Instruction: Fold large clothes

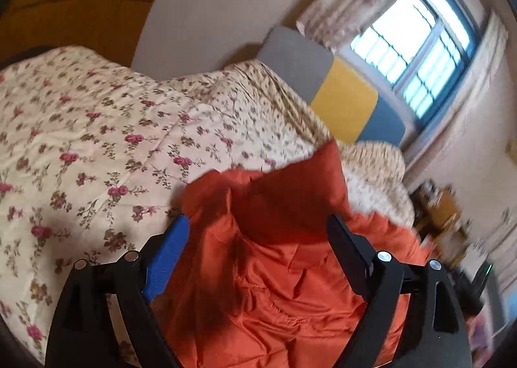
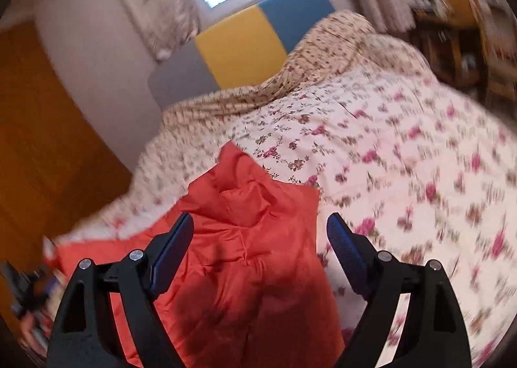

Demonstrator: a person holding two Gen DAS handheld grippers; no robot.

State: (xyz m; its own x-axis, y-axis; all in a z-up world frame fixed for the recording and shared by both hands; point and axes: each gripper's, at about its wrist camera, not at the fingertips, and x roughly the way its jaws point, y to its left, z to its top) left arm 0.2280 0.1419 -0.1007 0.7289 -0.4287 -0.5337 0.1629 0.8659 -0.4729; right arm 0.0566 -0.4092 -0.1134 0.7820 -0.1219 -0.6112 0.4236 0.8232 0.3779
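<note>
An orange padded jacket (image 1: pixel 274 254) lies crumpled on a floral quilt (image 1: pixel 97 141) on the bed. My left gripper (image 1: pixel 258 222) is open, its fingers spread wide just above the jacket, with nothing held. In the right wrist view the same jacket (image 2: pixel 245 238) lies on the quilt (image 2: pixel 404 157) with a hood-like part pointing toward the headboard. My right gripper (image 2: pixel 260 222) is open above the jacket, its fingers on either side of the fabric, empty. The jacket's lower part is hidden under both grippers.
A grey, yellow and blue headboard (image 1: pixel 339 93) stands at the bed's far end under a curtained window (image 1: pixel 416 44). A wooden wardrobe (image 2: pixel 38 157) stands beside the bed. Cluttered wooden shelves (image 2: pixel 458 28) stand on the other side. A rumpled second floral cover (image 2: pixel 290 77) lies near the headboard.
</note>
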